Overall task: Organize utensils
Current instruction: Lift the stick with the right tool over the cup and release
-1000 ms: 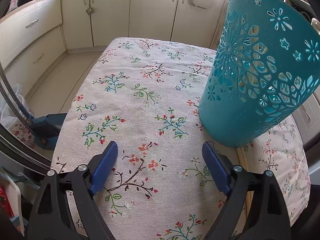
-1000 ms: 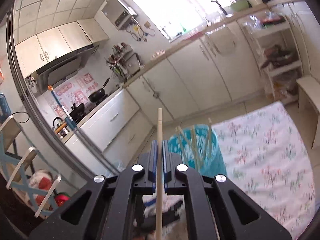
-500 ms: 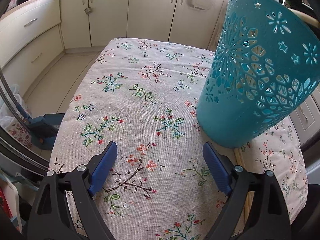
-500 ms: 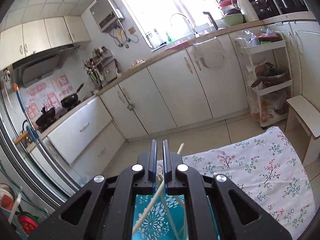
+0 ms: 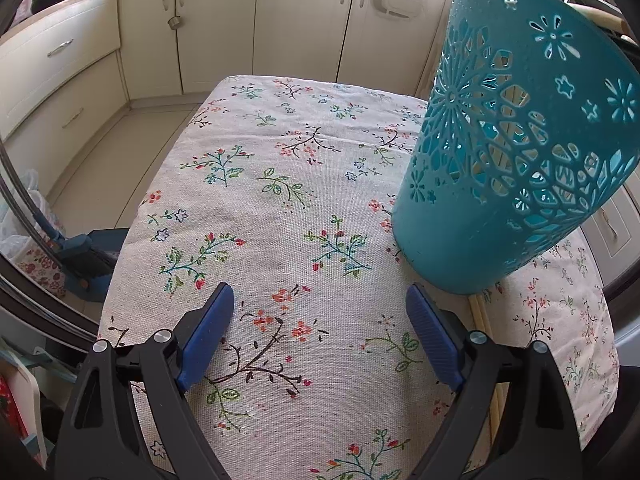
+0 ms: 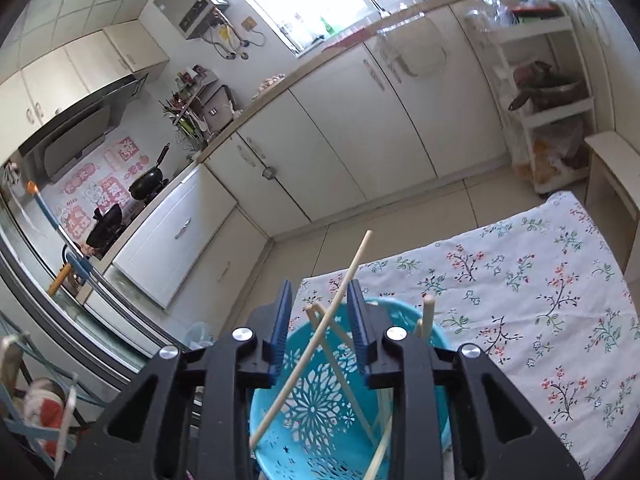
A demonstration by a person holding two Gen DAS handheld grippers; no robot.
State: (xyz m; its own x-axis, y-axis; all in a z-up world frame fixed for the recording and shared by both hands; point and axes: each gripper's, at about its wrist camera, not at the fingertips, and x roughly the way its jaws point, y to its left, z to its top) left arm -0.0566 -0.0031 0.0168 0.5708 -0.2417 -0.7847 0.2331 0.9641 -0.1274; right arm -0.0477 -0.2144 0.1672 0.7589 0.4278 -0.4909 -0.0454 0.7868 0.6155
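Observation:
A teal cut-out basket (image 5: 520,152) stands on the floral tablecloth (image 5: 280,160), to the right of and just beyond my left gripper (image 5: 319,294). That gripper hangs open over bare cloth with nothing between its blue pads. My right gripper (image 6: 319,286) is directly above the basket (image 6: 316,408), and its jaws are opening. A pale wooden chopstick (image 6: 299,360) slants loose between them, its lower end inside the basket. Several other chopsticks (image 6: 428,312) lean in the basket. More chopsticks (image 5: 480,320) lie on the cloth by the basket's base.
Cream kitchen cabinets (image 5: 304,20) run past the table's far end. A counter with a stove and black pans (image 6: 148,184) is at the left, and a white shelf rack (image 6: 552,92) stands at the right. A blue mop head (image 5: 86,260) sits on the floor left of the table.
My right gripper has come down over the basket and its jaws have parted. The chopstick that stood clamped upright now slants loose into the basket. The left gripper has not moved.

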